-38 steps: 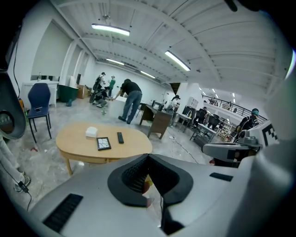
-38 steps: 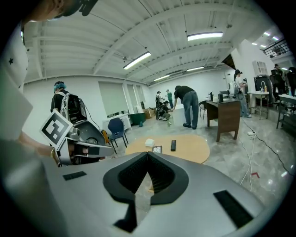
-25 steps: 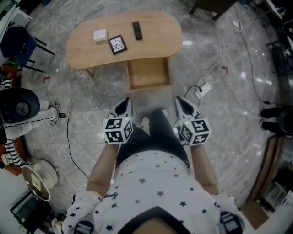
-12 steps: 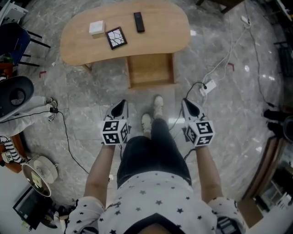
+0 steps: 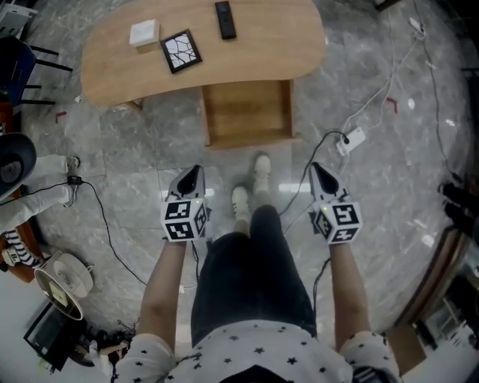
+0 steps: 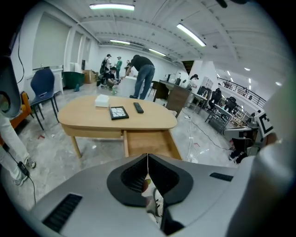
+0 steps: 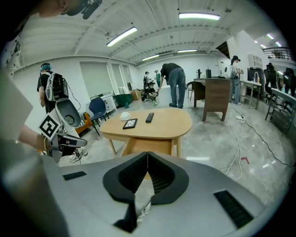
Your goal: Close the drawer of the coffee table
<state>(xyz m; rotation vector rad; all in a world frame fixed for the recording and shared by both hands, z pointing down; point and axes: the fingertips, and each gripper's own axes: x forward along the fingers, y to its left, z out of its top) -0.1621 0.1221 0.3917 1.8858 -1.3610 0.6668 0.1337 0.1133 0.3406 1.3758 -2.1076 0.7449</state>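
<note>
A light wooden coffee table (image 5: 262,45) stands ahead of me, its drawer (image 5: 247,112) pulled out toward me and empty. The same open drawer (image 6: 149,142) shows in the left gripper view, and the table (image 7: 162,125) in the right gripper view. My left gripper (image 5: 189,177) is held low over the floor, short of the drawer's left corner, jaws shut on nothing. My right gripper (image 5: 320,173) hangs at the same height to the right of the drawer front, also shut and empty. Both point toward the table.
On the tabletop lie a black remote (image 5: 224,20), a black patterned tile (image 5: 179,51) and a white box (image 5: 144,33). A white power strip (image 5: 352,139) and cables (image 5: 105,224) trail on the marble floor. My feet (image 5: 251,187) stand between the grippers. People work at the back (image 6: 141,76).
Both grippers have dropped lower and spread a little apart. The table and open drawer have come closer and now sit higher in the head view.
</note>
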